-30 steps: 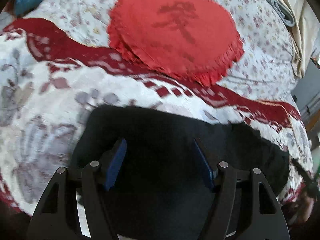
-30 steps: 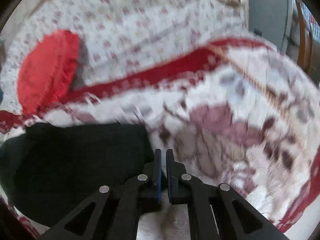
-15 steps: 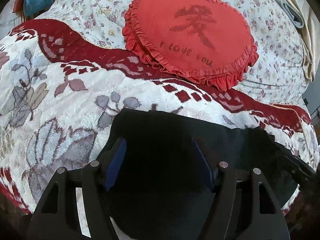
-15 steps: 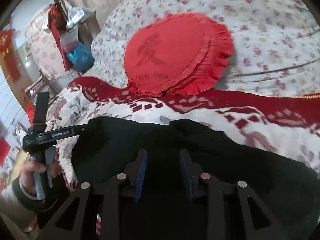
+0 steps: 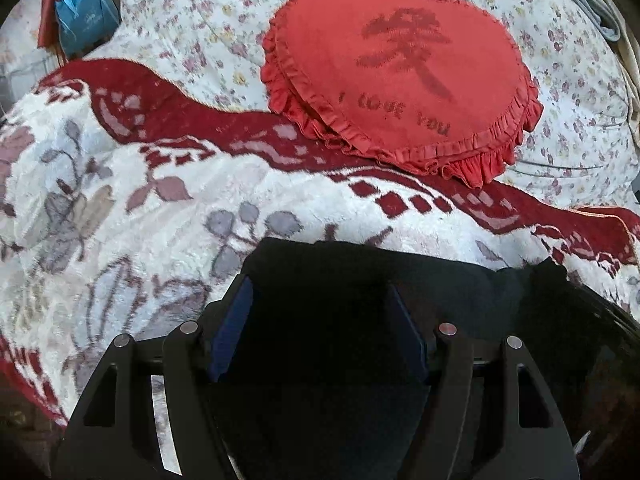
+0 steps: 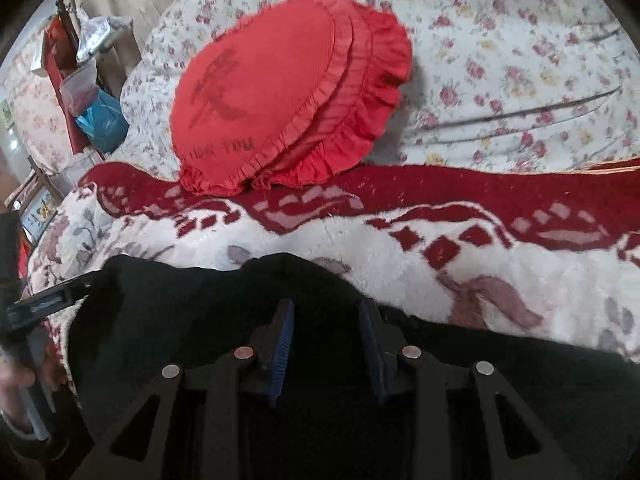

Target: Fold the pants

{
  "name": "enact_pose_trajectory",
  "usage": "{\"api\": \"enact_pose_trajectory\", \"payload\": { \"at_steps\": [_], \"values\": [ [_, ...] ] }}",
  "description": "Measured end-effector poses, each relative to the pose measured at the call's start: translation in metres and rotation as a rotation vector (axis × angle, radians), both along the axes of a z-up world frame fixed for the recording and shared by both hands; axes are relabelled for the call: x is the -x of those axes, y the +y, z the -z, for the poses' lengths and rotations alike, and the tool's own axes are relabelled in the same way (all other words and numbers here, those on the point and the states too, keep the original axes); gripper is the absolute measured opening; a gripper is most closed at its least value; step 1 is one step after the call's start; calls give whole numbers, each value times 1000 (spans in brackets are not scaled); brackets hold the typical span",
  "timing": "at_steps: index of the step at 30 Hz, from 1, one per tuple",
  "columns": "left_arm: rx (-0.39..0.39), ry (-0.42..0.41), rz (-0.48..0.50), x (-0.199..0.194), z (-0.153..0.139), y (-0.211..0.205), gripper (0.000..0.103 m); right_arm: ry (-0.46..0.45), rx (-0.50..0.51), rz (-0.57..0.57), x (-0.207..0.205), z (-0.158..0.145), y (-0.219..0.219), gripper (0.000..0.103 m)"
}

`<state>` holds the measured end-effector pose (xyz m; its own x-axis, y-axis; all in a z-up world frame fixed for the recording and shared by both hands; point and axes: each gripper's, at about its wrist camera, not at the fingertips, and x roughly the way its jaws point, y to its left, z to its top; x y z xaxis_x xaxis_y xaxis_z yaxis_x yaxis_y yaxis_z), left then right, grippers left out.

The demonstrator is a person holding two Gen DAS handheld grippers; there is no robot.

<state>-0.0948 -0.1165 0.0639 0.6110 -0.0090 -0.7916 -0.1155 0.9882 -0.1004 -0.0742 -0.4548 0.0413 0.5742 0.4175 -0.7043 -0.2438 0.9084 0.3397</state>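
Note:
The black pants lie folded into a dark bundle on a white and red floral blanket; they also show in the right wrist view. My left gripper is open above the pants, with blue pads wide apart and nothing between them. My right gripper is open over the pants, with a narrower gap between its pads and nothing held. The left gripper's body shows at the left edge of the right wrist view, held by a hand.
A red heart-shaped frilled cushion lies on a floral quilt behind the pants; it also shows in the right wrist view. A blue bag and cluttered furniture stand at the far left.
My right gripper has opened from shut and swung left to sit over the pants. My left gripper has stayed open and shifted a little left along the pants.

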Motion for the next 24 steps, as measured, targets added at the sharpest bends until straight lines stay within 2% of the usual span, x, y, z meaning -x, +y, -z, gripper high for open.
{"api": "enact_pose_trajectory", "payload": {
  "at_steps": [6,11,17,24],
  "values": [
    [-22,-48,1,15,-16,-6,68,-29,-17,-35,50,-26,-5,32],
    [-27,-67,23,28,-22,-14,68,-1,-6,-37,75,-18,-5,32],
    [-8,-58,58,42,-18,-22,68,56,61,1,77,5,-4,32],
    [19,-58,122,50,-20,-39,68,45,96,59,81,0,-23,33]
  ]
}}
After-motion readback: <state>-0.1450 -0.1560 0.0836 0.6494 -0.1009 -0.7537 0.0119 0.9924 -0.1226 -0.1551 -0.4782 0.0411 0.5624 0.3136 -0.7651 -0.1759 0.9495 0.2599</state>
